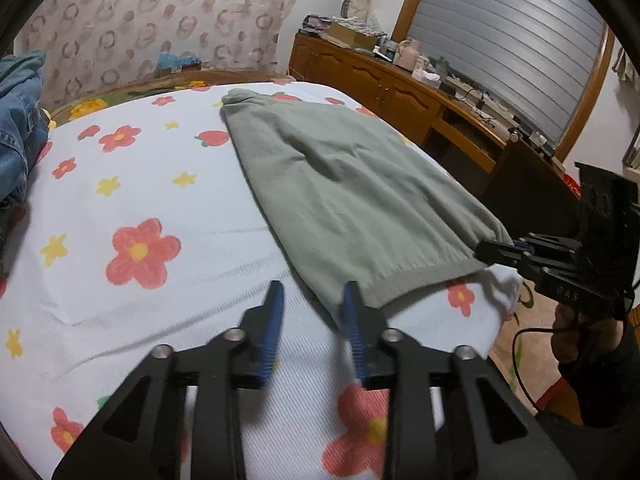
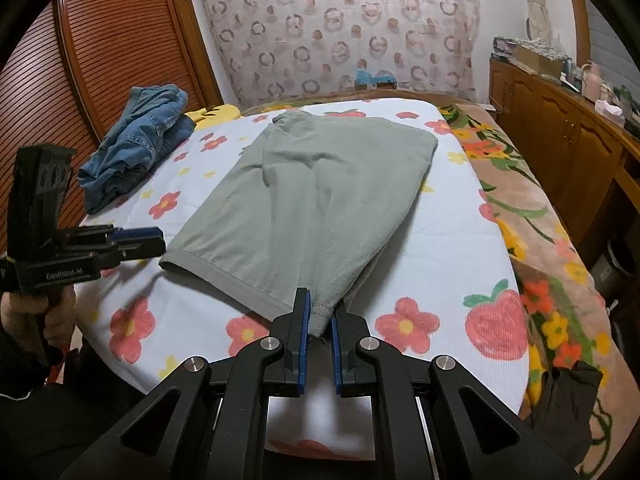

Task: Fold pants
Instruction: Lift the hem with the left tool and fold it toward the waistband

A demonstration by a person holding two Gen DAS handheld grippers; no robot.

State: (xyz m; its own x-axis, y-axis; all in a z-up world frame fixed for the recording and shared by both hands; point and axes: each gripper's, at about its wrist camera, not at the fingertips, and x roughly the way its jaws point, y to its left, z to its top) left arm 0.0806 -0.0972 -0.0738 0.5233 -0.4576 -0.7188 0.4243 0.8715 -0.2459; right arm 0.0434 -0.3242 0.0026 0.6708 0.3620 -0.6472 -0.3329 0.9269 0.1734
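Black hand-held gripper (image 2: 320,312) with blue pads (image 2: 305,336), silver screws.

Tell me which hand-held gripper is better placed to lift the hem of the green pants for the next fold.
Right. The right hand-held gripper is already shut on the hem corner of the green pants. The left hand-held gripper stands open beside the other corner, gripping nothing.

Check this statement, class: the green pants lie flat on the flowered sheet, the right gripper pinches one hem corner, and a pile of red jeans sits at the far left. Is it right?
One detail is wrong: the jeans are blue denim, not red, as the right wrist view shows. The rest stands: the green pants lie on the flowered sheet, and the right gripper pinches a hem corner.
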